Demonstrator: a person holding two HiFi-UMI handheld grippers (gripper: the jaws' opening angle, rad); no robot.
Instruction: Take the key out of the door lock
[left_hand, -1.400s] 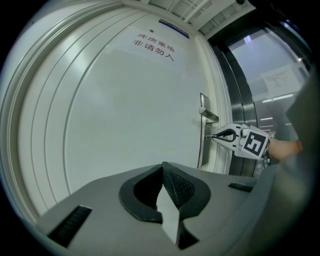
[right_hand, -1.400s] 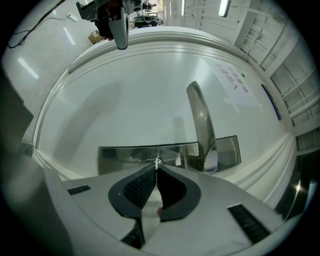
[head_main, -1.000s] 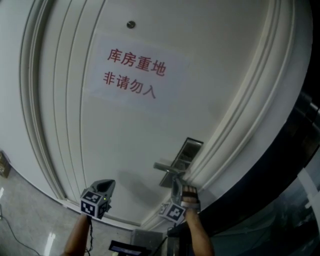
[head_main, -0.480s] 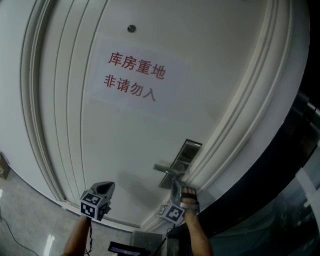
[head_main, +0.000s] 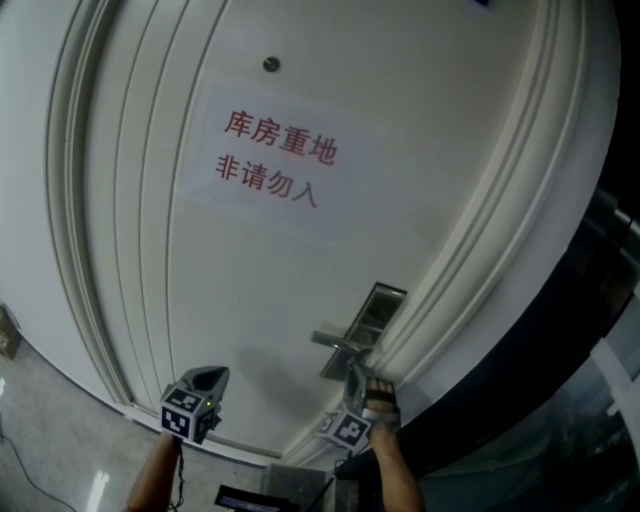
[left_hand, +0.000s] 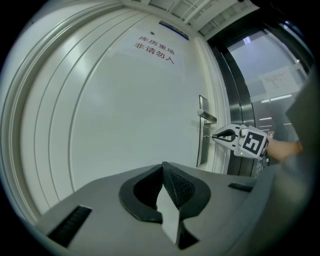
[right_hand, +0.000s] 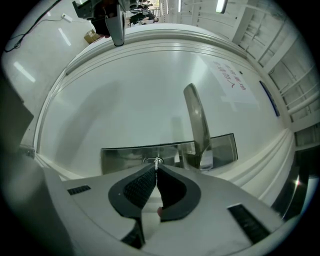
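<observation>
The right tool (right_hand: 156, 170) is pinching the small key (right_hand: 158, 161), which sticks out of the lock plate (right_hand: 120, 156) beside the handle (right_hand: 197, 125). It looks thin, hard and light; hold its flat head. The left tool (left_hand: 163, 170) is pressed together, empty.

Key (right_hand: 157, 161) mostly hidden between the pressed-together tips of the right tongs (right_hand: 157, 169); only a thin sliver shows. Lock plate (right_hand: 120, 156) lower edge covered by the tongs' body. Head view: key too small to tell. Forearm (head_main: 393, 478) behind the tongs cut off by the bottom edge.
</observation>
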